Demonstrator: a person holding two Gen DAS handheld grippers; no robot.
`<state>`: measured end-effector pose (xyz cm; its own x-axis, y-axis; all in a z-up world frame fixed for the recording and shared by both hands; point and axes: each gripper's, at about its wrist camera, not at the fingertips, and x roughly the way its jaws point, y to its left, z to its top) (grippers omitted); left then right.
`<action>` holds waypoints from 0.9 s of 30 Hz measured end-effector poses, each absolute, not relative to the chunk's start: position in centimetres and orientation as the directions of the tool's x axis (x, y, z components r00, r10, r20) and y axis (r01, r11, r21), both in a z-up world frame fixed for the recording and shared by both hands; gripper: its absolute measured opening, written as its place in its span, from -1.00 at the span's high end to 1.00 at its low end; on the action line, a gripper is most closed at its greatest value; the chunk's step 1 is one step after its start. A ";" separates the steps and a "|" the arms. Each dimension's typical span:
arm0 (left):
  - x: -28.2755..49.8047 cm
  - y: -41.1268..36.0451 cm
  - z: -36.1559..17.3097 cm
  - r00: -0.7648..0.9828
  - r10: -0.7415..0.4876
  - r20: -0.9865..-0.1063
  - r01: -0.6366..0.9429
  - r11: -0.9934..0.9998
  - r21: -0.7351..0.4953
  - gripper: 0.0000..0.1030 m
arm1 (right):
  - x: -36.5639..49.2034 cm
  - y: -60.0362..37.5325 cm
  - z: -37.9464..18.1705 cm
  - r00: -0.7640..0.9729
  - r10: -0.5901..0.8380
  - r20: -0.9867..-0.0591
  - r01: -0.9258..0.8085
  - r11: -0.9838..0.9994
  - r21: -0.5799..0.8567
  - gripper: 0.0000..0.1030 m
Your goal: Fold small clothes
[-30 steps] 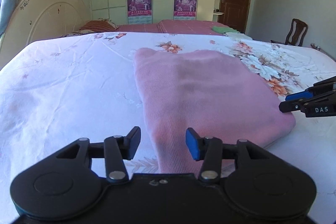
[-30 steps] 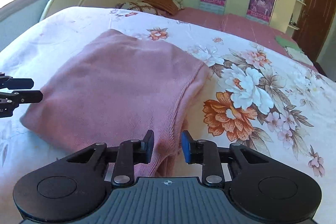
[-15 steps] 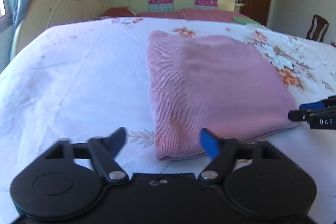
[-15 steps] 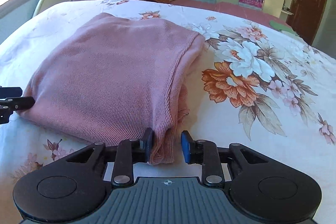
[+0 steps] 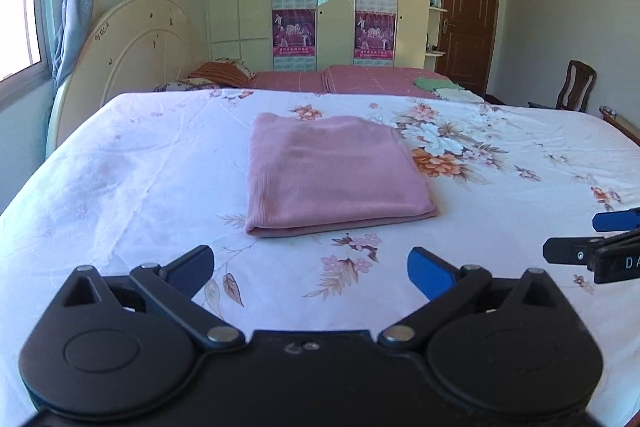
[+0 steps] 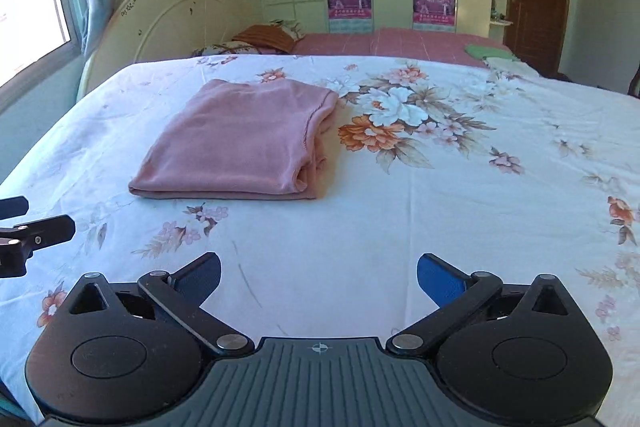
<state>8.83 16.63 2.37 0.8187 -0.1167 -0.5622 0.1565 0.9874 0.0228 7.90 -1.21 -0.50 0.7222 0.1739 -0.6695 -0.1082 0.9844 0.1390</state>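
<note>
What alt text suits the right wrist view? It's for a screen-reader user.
A folded pink garment lies flat on a floral bedsheet, ahead of the open, empty right gripper. The left gripper shows at the left edge.

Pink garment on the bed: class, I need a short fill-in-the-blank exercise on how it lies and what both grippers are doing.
1. The pink garment lies ____ on the floral bedsheet.
2. The left gripper has its jaws ____.
3. The right gripper holds ____.
4. The flower printed nearest the garment's right edge is white and ____.

Missing words: folded; open; nothing; orange
</note>
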 end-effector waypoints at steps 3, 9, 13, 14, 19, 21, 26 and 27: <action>6.1 16.4 4.2 0.837 -0.141 -0.529 0.161 0.987 -0.007 -0.99 | 4.5 -0.7 1.7 0.760 0.173 -0.627 -0.126 0.985 0.119 -1.00; 1.5 15.7 6.8 0.864 -0.111 -0.491 0.142 0.990 0.026 -0.99 | -1.2 0.9 5.1 0.824 0.109 -0.557 -0.135 0.991 -0.005 -1.00; -1.0 16.3 7.7 0.879 -0.107 -0.464 0.127 0.992 0.010 -0.99 | -4.5 0.7 6.3 0.852 0.100 -0.513 -0.135 0.990 -0.031 -1.00; -1.4 16.5 7.8 0.880 -0.108 -0.463 0.123 0.992 0.003 -0.99 | -5.0 0.6 6.4 0.855 0.097 -0.510 -0.130 0.991 -0.030 -1.00; -3.2 16.9 8.3 0.885 -0.102 -0.455 0.118 0.993 0.007 -0.99 | -7.4 -0.5 6.8 0.860 0.094 -0.501 -0.108 0.994 0.001 -1.00; -4.0 17.0 8.6 0.889 -0.113 -0.443 0.126 0.992 -0.001 -0.99 | -8.2 -0.9 7.2 0.871 0.076 -0.486 -0.090 0.996 -0.006 -1.00; -5.3 16.8 8.7 0.895 -0.129 -0.427 0.134 0.991 -0.019 -0.99 | -9.7 -2.0 8.2 0.884 0.073 -0.462 -0.067 0.997 0.029 -1.00; -5.6 16.7 8.7 0.895 -0.130 -0.426 0.135 0.991 -0.020 -0.99 | -9.8 -2.0 8.5 0.887 0.076 -0.456 -0.070 0.997 0.030 -1.00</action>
